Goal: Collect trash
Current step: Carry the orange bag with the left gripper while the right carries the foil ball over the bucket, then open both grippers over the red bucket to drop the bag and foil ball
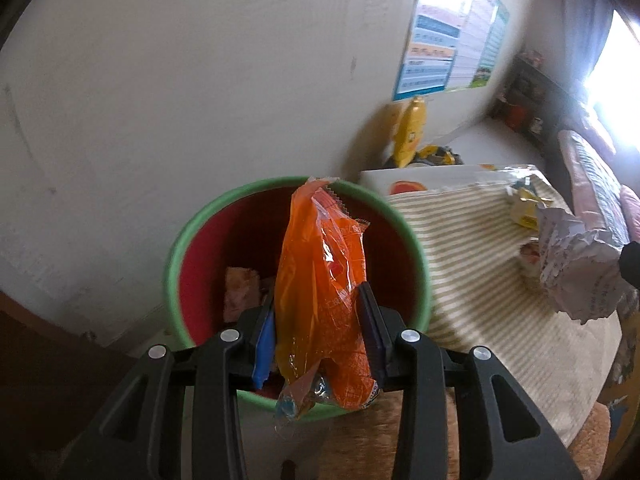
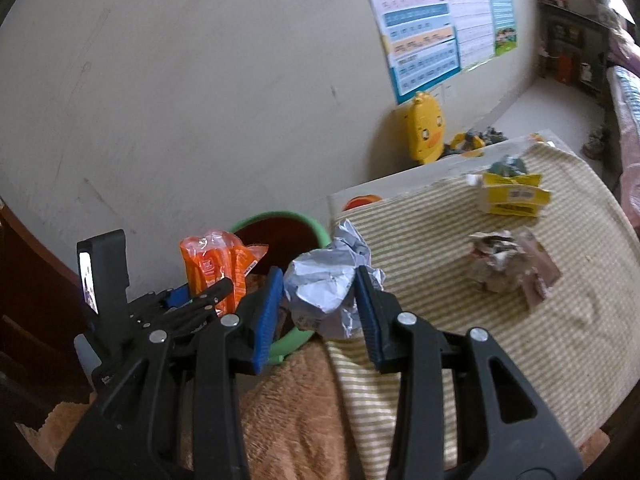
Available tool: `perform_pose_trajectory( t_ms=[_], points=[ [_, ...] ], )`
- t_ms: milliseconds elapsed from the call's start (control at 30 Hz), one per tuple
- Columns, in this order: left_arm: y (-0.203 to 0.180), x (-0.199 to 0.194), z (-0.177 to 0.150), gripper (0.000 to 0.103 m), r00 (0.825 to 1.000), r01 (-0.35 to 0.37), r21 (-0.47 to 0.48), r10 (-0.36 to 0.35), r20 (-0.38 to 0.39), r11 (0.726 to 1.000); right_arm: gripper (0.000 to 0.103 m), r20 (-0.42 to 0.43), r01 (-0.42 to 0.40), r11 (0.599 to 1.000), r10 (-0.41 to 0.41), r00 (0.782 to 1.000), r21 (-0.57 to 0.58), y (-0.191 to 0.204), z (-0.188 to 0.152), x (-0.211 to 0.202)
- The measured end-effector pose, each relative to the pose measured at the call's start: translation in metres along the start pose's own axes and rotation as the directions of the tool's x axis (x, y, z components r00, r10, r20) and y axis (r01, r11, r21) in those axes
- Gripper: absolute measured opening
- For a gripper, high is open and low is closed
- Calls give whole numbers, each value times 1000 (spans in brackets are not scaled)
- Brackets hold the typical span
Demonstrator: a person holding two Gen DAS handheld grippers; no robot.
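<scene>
From your left wrist: the left hand-held gripper [image 1: 320, 320] is clamped on the orange wrapper [image 1: 320, 276], right above the bin [image 1: 176, 256], which already holds a pinkish scrap [image 1: 240, 292], maybe a wrapper.

From your right wrist: the right hand-held gripper [image 2: 316, 304] pinches a paper ball [image 2: 324, 288] just beside the bin. Beyond the bin, a yellow carton [image 2: 512, 196] and crumpled wad [image 2: 500, 268] are yet to be collected from the desk [image 2: 440, 240].

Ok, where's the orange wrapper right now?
In the left view the orange wrapper is clamped in the left gripper, hanging over the green bin beside the striped cloth.
</scene>
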State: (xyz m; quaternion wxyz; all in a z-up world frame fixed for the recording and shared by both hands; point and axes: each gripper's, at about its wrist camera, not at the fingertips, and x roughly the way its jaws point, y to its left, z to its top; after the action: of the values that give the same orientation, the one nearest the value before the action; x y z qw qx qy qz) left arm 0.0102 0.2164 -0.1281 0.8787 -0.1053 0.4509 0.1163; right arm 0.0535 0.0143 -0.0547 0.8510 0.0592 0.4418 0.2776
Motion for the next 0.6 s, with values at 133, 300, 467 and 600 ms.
perform_pose_trajectory(
  t_ms=[133, 300, 467, 600],
  points=[
    [15, 6, -4, 35, 1000, -21, -28, 21, -23, 999, 37, -34, -27, 999, 26, 999, -17, 13, 0, 16],
    [27, 16, -12, 35, 998, -36, -54, 33, -57, 998, 37, -65, -37, 998, 34, 997, -44, 26, 2, 34],
    [28, 19, -12, 37, 997, -58, -55, 55, -57, 997, 37, -76, -42, 996, 37, 996, -76, 41, 9, 54],
    [33, 17, -12, 53, 995, -94, -69, 91, -49, 993, 44, -74, -68, 992, 60, 995, -103, 57, 19, 68]
  ],
)
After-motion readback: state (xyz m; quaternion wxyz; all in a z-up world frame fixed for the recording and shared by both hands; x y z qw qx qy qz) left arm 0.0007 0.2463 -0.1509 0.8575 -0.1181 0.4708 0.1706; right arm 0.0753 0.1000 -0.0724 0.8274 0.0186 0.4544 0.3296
